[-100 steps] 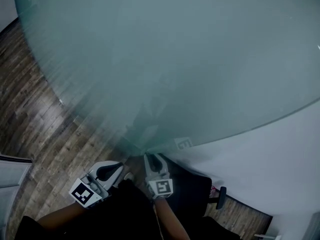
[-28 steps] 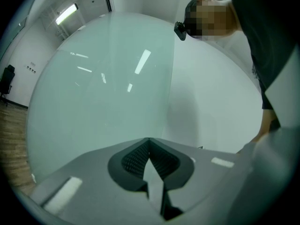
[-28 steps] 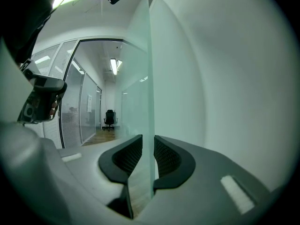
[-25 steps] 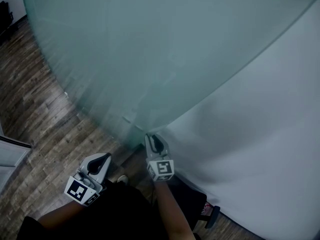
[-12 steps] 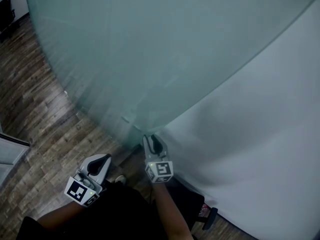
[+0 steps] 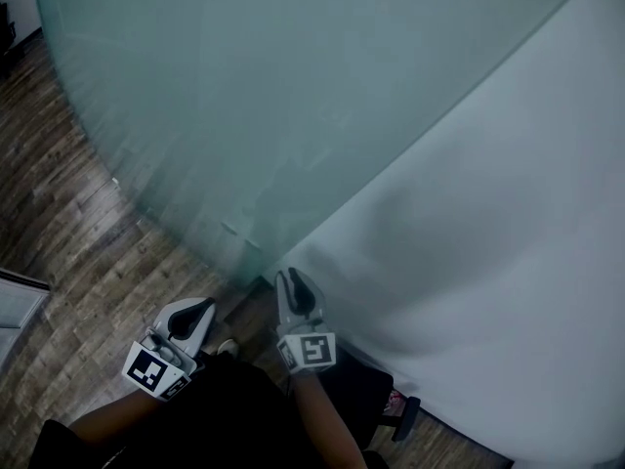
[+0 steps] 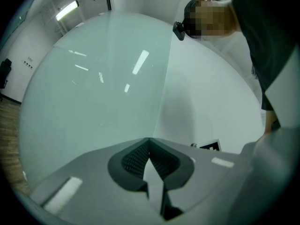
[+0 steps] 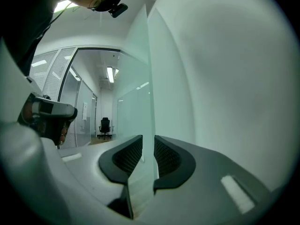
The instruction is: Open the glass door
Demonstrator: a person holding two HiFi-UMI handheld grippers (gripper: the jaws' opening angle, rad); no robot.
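Glass door point(image 6: 293, 86): upright on the wood floor point(image 6: 78, 233), free edge beside the white wall point(image 6: 508, 213).
Right tool point(image 6: 286, 277): jaws just closed further, clamped on the door's edge.
Left tool point(image 6: 205, 304): jaws together, empty.

Frosted greenish glass door point(image 6: 244, 96), upright, ajar, thin vertical edge exposed.

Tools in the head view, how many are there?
2. The left tool, shut and empty, apart from the glass door; the right tool, jaws having just closed further, grips its edge.
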